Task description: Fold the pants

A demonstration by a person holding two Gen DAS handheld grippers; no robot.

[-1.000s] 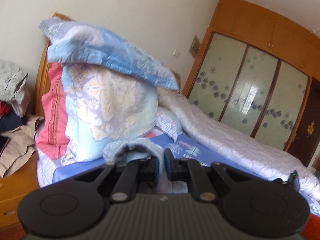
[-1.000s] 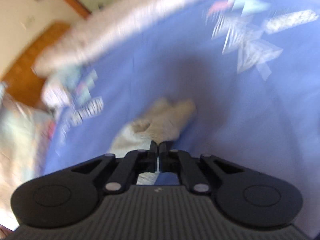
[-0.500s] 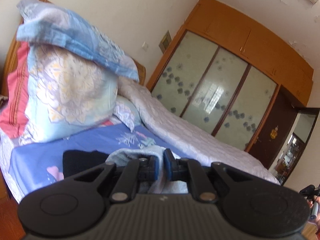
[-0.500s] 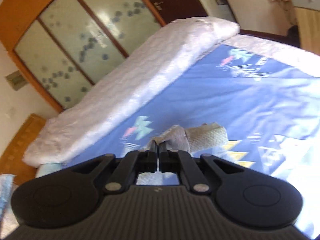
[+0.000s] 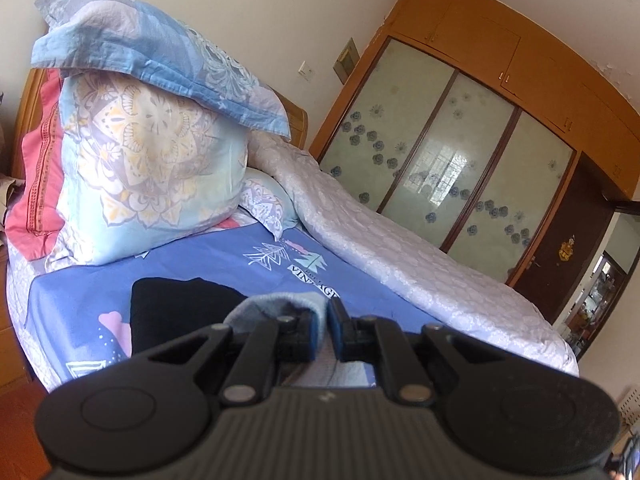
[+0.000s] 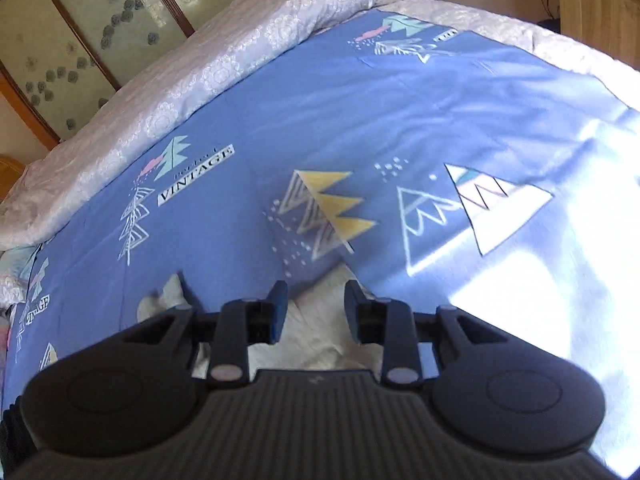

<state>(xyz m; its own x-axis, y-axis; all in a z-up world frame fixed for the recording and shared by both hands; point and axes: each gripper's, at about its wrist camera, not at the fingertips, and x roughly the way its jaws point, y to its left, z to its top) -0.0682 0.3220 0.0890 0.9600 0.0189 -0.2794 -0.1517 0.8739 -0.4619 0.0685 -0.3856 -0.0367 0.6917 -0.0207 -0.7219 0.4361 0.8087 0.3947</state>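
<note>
Here the pants [image 6: 316,332] lie pale and crumpled on the blue bed sheet [image 6: 360,104], showing in the right wrist view just under and between the right gripper's [image 6: 316,308] fingers. Those jaws have just been opening and now stand part-way apart, with the cloth below the gap and neither pad pressing on it. A small peak of the same pale cloth pokes up to the left of the left finger.

In the left wrist view another part of the pants [image 5: 280,304], a light blue-grey fold, bulges up just over the fingertips of the left gripper [image 5: 324,320]. Its jaws are drawn in narrow and pinch that fold between the pads. The gripper points across the bed toward the headboard end.

Just beyond the pinched fold, to its left, a black folded garment [image 5: 176,308] lies flat on the sheet. The sheet is printed with triangle trees and the word VINTAGE. Past the garment stands a large pale blue pillow [image 5: 152,176] with a yellow and grey pattern, and a second blue pillow [image 5: 156,60] rests on top of it. A pink-red cushion [image 5: 38,184] leans behind them at the left.

A white quilt [image 5: 400,248] lies bunched in a long roll along the far side of the bed. Behind it stands a wooden wardrobe [image 5: 500,60] with frosted, flower-patterned sliding doors, and a dark door [image 5: 568,252] to its right.
</note>
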